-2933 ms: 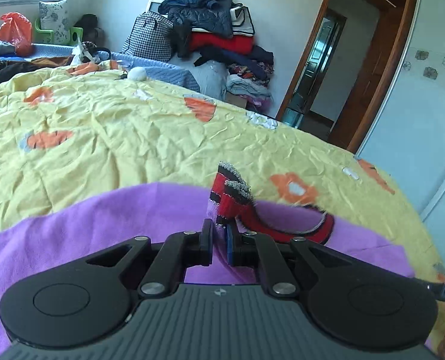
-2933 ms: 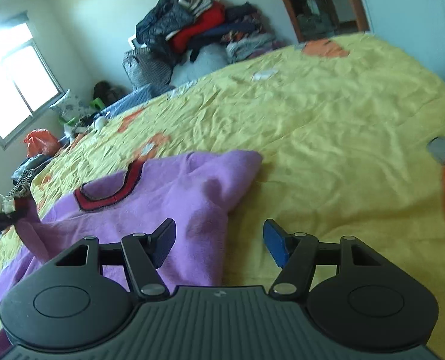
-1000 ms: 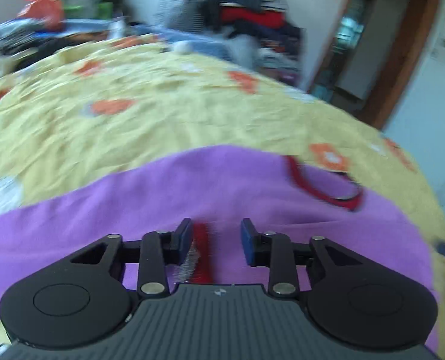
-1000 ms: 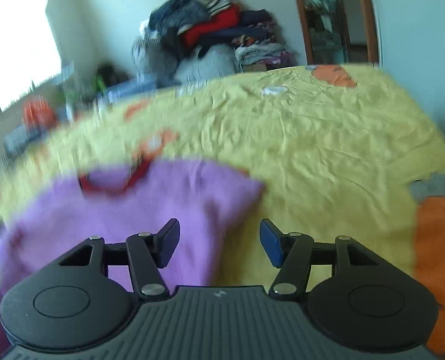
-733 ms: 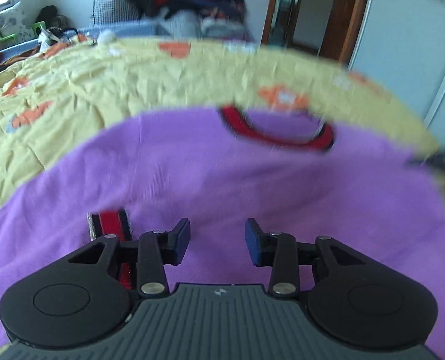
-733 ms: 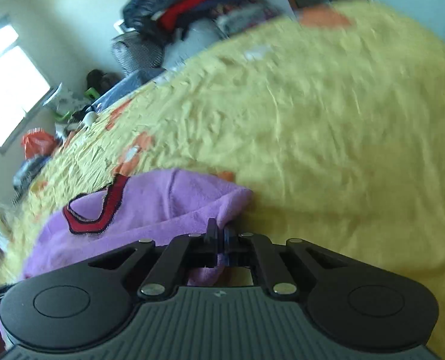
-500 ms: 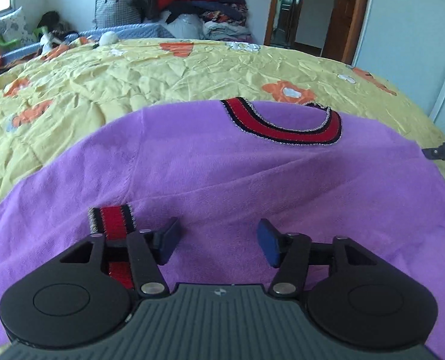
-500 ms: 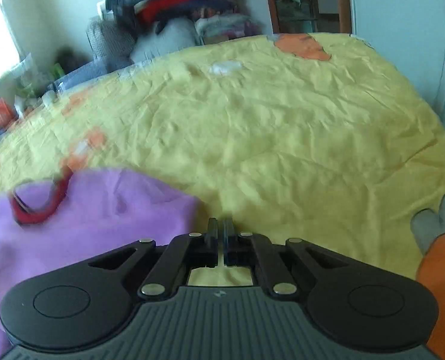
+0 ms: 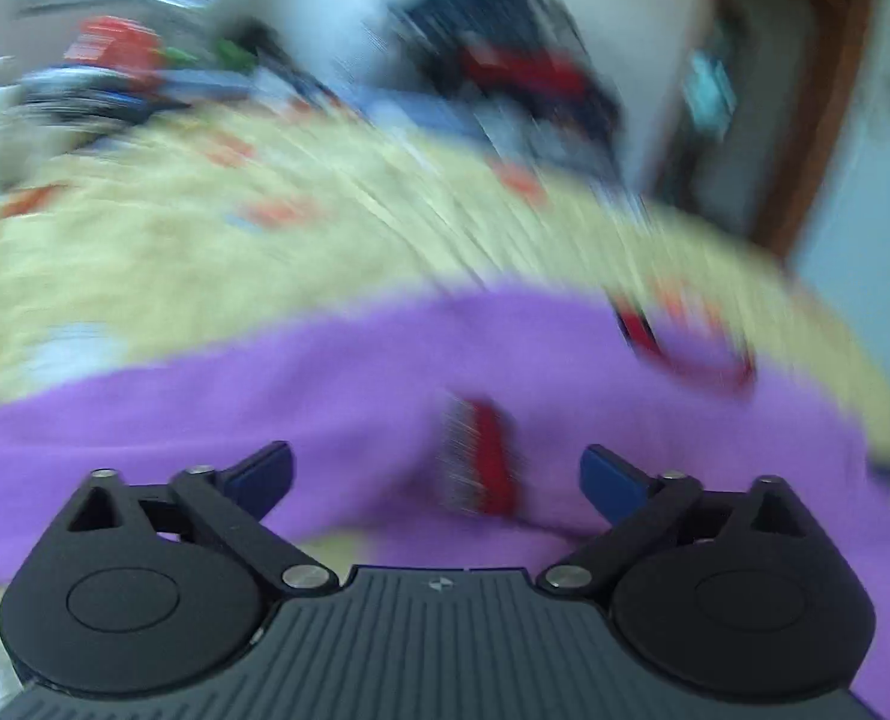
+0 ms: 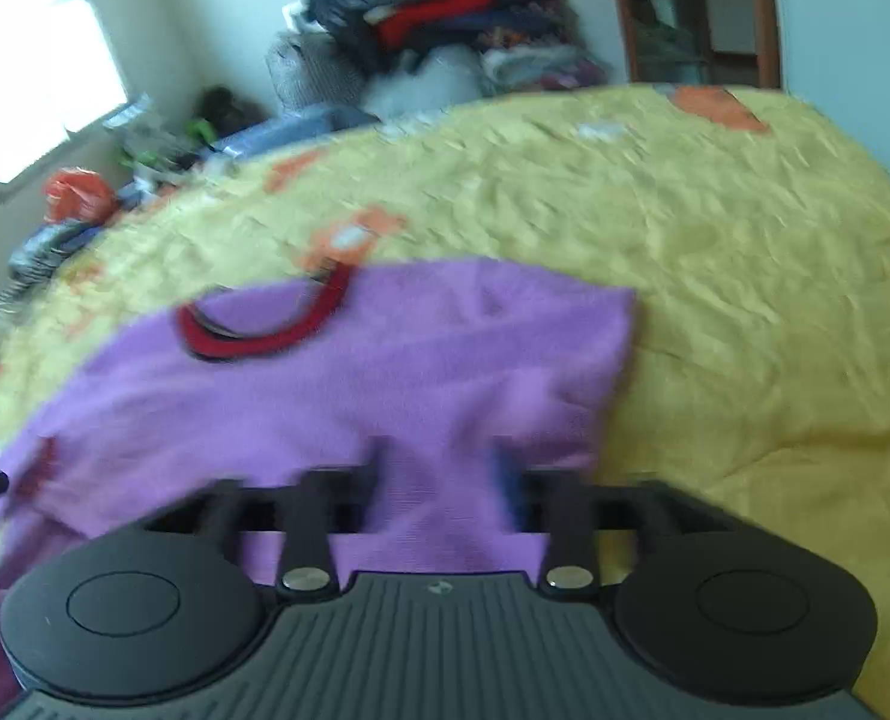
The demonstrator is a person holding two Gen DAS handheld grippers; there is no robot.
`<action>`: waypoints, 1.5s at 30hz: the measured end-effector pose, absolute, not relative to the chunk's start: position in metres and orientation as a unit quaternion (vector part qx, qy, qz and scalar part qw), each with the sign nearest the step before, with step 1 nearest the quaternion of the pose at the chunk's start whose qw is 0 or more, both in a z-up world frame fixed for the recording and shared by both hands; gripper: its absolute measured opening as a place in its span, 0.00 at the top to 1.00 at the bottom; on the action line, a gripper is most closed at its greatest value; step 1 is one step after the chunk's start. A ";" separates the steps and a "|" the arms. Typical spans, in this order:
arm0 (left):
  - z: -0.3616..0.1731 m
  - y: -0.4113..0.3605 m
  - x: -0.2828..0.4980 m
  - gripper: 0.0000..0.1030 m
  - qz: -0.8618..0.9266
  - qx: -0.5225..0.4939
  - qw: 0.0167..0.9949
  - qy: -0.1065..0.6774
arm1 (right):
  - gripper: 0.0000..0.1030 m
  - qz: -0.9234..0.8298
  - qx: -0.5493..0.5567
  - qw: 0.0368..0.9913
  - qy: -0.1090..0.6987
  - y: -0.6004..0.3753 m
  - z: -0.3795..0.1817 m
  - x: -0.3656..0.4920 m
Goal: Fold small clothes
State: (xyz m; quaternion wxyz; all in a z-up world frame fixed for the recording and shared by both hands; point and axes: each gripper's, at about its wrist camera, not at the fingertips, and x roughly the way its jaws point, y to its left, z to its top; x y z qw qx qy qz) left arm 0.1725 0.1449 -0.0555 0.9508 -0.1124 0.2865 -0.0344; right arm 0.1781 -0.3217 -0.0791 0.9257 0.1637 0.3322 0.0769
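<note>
A purple sweater (image 10: 348,384) is seen spread on the yellow bedspread (image 10: 715,252), its red collar (image 10: 264,330) at eleven o'clock of the right gripper (image 10: 438,480). Soft, light and limp, it is judged best pinched at an edge or the striped cuff (image 9: 481,456). Both the right gripper and the left gripper (image 9: 435,474) are angled downward over it, jaws just opened wide, cloth below them but nothing pinched.
</note>
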 end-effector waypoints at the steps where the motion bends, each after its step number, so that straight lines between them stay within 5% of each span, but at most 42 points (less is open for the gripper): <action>1: -0.052 0.176 0.155 0.00 -0.010 -0.155 0.951 0.267 | 0.01 0.094 0.168 0.927 0.322 -0.315 -0.076 0.171; 8: -0.093 0.389 0.058 0.01 0.057 -0.516 0.845 0.129 | 0.00 0.161 0.163 0.918 0.323 -0.258 -0.082 0.146; 14: -0.109 0.425 0.044 0.04 0.065 -0.586 0.801 0.104 | 0.00 0.165 0.162 0.911 0.340 -0.240 -0.084 0.137; 25: -0.128 0.442 0.049 0.08 0.113 -0.567 0.808 0.112 | 0.00 0.153 0.161 0.915 0.336 -0.246 -0.080 0.129; 26: -0.128 0.444 0.052 0.15 0.114 -0.565 0.809 0.113 | 0.00 0.152 0.163 0.916 0.334 -0.246 -0.080 0.129; 28: -0.129 0.451 0.064 0.42 0.120 -0.562 0.808 0.128 | 0.00 0.153 0.165 0.915 0.333 -0.246 -0.079 0.128; 30: -0.137 0.460 0.076 0.99 0.125 -0.575 0.795 0.150 | 0.01 0.163 0.163 0.916 0.327 -0.244 -0.078 0.124; 31: -0.140 0.464 0.080 0.98 0.144 -0.580 0.786 0.159 | 0.02 0.161 0.161 0.920 0.320 -0.243 -0.076 0.121; 34: -0.135 0.468 0.087 0.98 0.149 -0.565 0.797 0.155 | 0.41 0.155 0.160 0.922 0.317 -0.241 -0.072 0.117; 45: 0.016 0.325 0.195 0.98 -0.020 -0.312 0.934 0.171 | 0.41 0.149 0.183 0.911 0.339 -0.238 -0.083 0.114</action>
